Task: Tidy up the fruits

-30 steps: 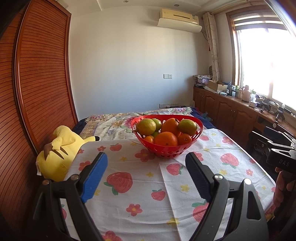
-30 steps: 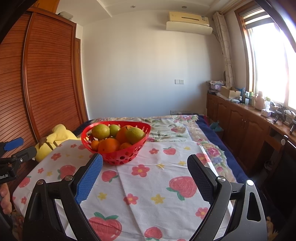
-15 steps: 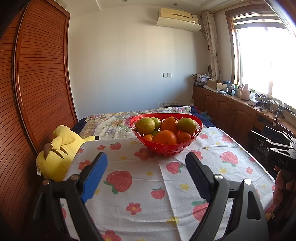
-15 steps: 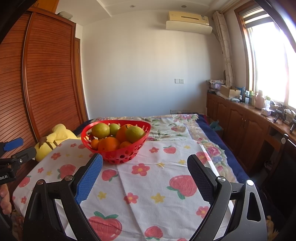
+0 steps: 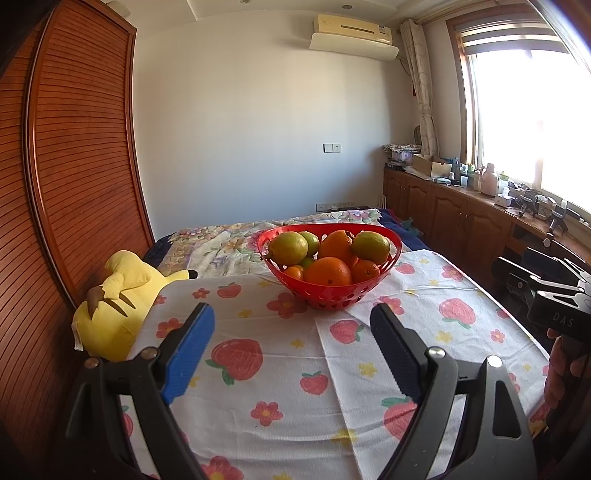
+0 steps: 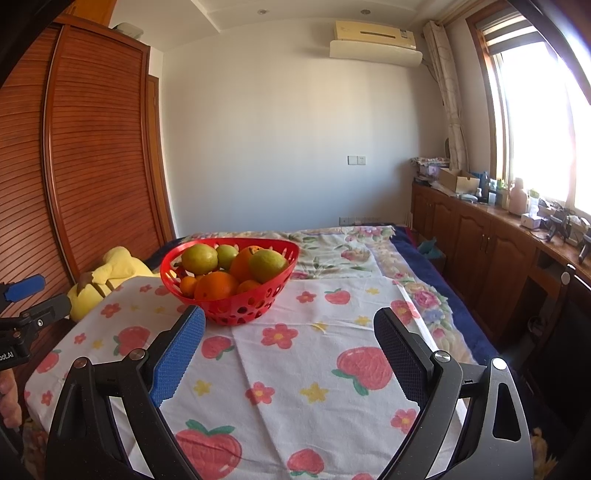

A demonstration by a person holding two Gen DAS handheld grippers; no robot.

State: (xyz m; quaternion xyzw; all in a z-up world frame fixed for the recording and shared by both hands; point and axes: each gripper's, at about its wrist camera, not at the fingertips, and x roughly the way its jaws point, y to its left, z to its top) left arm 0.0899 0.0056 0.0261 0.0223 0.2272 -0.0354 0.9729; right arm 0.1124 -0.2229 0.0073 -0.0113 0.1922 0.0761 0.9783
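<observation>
Pretty sunny room: plain white wall (image 5: 240,140) at the back with an air conditioner (image 5: 354,31) up near the ceiling, big louvered wooden wardrobe (image 5: 74,177) on the left, and a bright window (image 6: 535,122) over a run of cluttered wooden cabinets (image 6: 476,236) on the right.

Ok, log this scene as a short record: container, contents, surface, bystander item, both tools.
container: red basket, upright on the cloth
contents: oranges and green fruits, piled inside
surface: strawberry-print tablecloth
bystander item: yellow plush toy, at the cloth's left edge
left tool: open, empty, short of the basket
right tool: open, empty
</observation>
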